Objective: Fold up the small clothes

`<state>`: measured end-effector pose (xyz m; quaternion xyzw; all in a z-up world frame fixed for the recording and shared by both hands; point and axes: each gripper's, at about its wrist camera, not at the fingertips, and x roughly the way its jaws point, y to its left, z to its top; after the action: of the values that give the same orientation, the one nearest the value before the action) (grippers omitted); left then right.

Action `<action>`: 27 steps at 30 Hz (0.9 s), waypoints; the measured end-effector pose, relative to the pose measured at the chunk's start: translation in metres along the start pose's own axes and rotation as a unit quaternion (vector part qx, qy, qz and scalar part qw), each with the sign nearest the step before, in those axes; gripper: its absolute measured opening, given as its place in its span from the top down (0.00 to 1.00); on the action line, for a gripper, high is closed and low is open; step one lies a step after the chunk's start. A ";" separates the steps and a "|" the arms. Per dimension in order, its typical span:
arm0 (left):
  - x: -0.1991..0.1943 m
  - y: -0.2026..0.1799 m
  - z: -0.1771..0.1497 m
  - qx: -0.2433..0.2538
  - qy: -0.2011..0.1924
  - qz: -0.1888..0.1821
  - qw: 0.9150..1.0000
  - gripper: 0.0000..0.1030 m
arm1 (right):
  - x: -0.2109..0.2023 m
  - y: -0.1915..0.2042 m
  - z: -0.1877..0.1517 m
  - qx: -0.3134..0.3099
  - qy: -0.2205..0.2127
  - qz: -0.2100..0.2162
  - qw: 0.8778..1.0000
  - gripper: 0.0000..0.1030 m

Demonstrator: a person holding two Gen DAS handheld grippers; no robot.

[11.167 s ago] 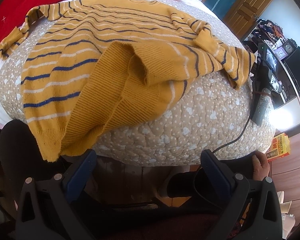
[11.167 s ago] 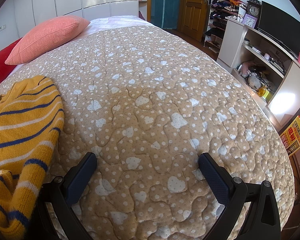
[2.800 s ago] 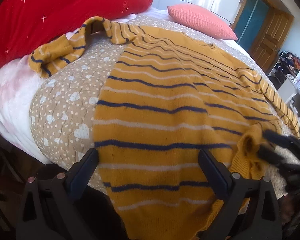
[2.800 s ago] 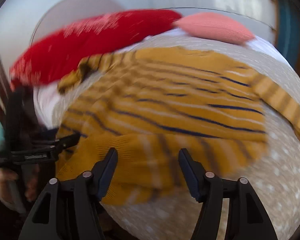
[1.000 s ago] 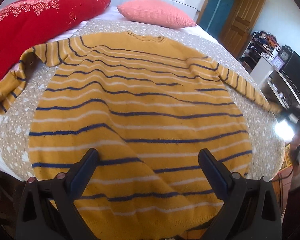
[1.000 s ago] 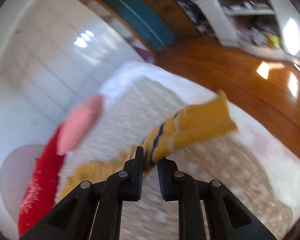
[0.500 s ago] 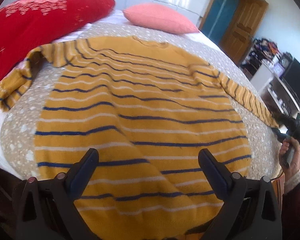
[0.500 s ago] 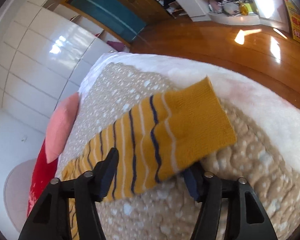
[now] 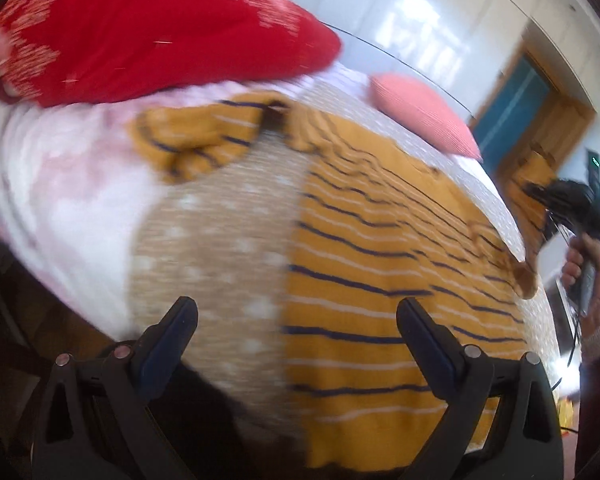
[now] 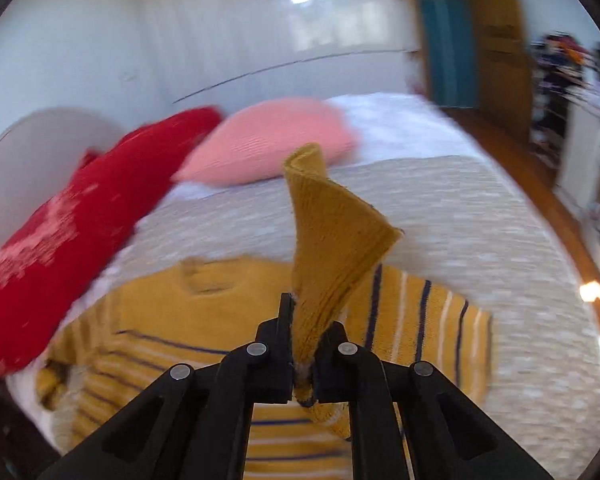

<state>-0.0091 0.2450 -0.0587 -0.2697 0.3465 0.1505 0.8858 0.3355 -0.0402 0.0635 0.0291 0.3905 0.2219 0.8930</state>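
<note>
Sweater [image 9: 380, 288], mustard ribbed knit; right tongs [image 10: 303, 354] clench its cuff [image 10: 332, 248], left tongs [image 9: 296, 332] released.

I'm in a home bedroom. A quilted bed [image 10: 480, 216] carries a red pillow [image 10: 68, 216] and a pink pillow [image 10: 268, 144]; beyond stand a wooden door [image 10: 496, 40] and cluttered shelves [image 10: 580, 92].

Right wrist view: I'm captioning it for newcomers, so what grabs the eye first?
The mustard sleeve cuff standing up from the shut right gripper, front and centre. Behind it the striped sweater lies flat on the quilted bed, with a red pillow and a pink pillow at the head.
</note>
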 end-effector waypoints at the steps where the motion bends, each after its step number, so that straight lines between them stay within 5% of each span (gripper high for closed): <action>1: -0.005 0.012 -0.001 -0.004 -0.006 0.009 1.000 0.04 | 0.019 0.026 -0.002 -0.014 0.015 0.017 1.000 0.93; 4: -0.012 0.038 -0.004 -0.013 -0.016 0.030 0.999 0.03 | 0.088 0.107 -0.017 -0.071 0.075 0.048 0.993 0.93; 9: -0.015 0.076 -0.008 -0.048 -0.014 0.037 0.998 0.03 | 0.164 0.176 -0.061 -0.128 0.150 0.043 0.979 0.90; 18: -0.020 0.111 -0.009 -0.089 -0.019 0.051 0.995 0.03 | 0.145 0.240 -0.092 -0.240 0.121 0.054 0.962 0.70; 23: -0.021 0.124 -0.011 -0.109 -0.020 0.060 0.992 0.03 | 0.104 0.307 -0.125 -0.333 0.110 0.135 0.927 0.48; 27: -0.022 0.129 -0.015 -0.115 -0.015 0.063 0.991 0.04 | 0.083 0.369 -0.173 -0.424 0.102 0.188 0.880 0.35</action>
<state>-0.0910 0.3389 -0.1003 -0.3450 0.3296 0.2492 0.8428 0.1242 0.3059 -0.0302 -0.3020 0.3348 0.5321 0.7166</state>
